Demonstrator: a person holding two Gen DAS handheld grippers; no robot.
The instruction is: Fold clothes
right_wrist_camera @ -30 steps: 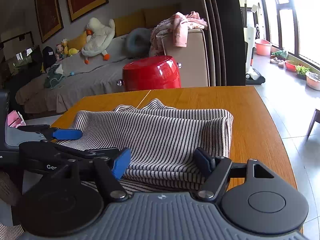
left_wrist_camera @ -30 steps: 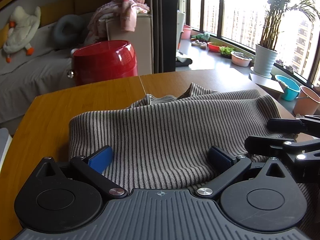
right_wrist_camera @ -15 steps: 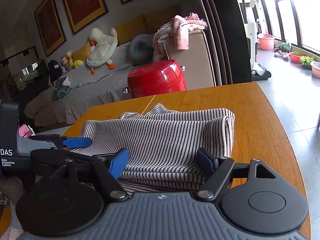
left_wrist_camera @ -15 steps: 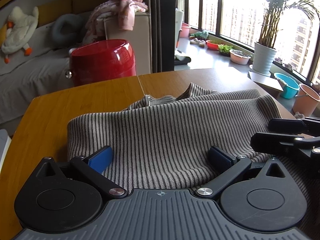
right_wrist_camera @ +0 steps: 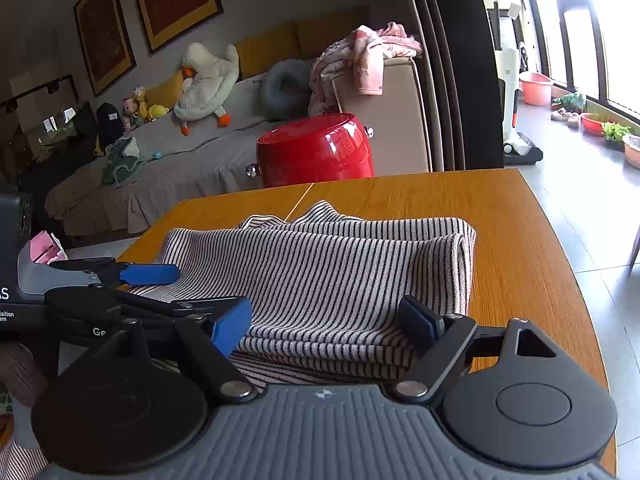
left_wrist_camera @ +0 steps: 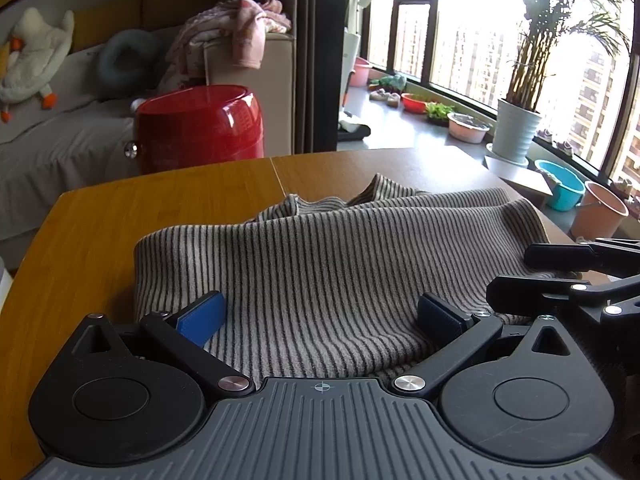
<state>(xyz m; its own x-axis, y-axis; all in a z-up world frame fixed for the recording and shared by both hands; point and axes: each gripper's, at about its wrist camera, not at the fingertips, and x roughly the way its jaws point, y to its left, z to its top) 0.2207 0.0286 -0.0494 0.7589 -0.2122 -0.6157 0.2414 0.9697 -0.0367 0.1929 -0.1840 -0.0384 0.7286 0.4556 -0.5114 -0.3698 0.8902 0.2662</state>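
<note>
**Both grippers spread wide at the near edge of a folded striped garment**

The right gripper (right_wrist_camera: 326, 330) has just been opening its jaws, and they now stand wide apart. The near edge of the striped garment (right_wrist_camera: 340, 276) lies between the blue pads, but neither pad presses on it — the cloth is released, not grasped. The left gripper (left_wrist_camera: 318, 318) is likewise spread, its two blue pads set far apart with the striped cloth lying flat between and below them; nothing is clamped there either.

Each tool shows in the other's camera: the left gripper's black arm and blue pad reach in at the left of the right wrist view, and the right gripper's dark fingers enter at the right edge of the left wrist view, just beside the cloth.

The garment — beige with thin dark stripes — lies folded in several layers on the wooden table (right_wrist_camera: 516, 240). Its rolled fold runs along the right side in the right wrist view, stacked edges face the camera, and a ribbed edge pokes up at the far side near the table's centre seam.

Beyond the table stands a glossy red container (right_wrist_camera: 316, 150), behind it a grey sofa (right_wrist_camera: 192, 160) with a white plush duck (right_wrist_camera: 204, 80) and pink clothes draped over its armrest (right_wrist_camera: 360, 60). By the windows stands a potted plant (left_wrist_camera: 516, 128).
</note>
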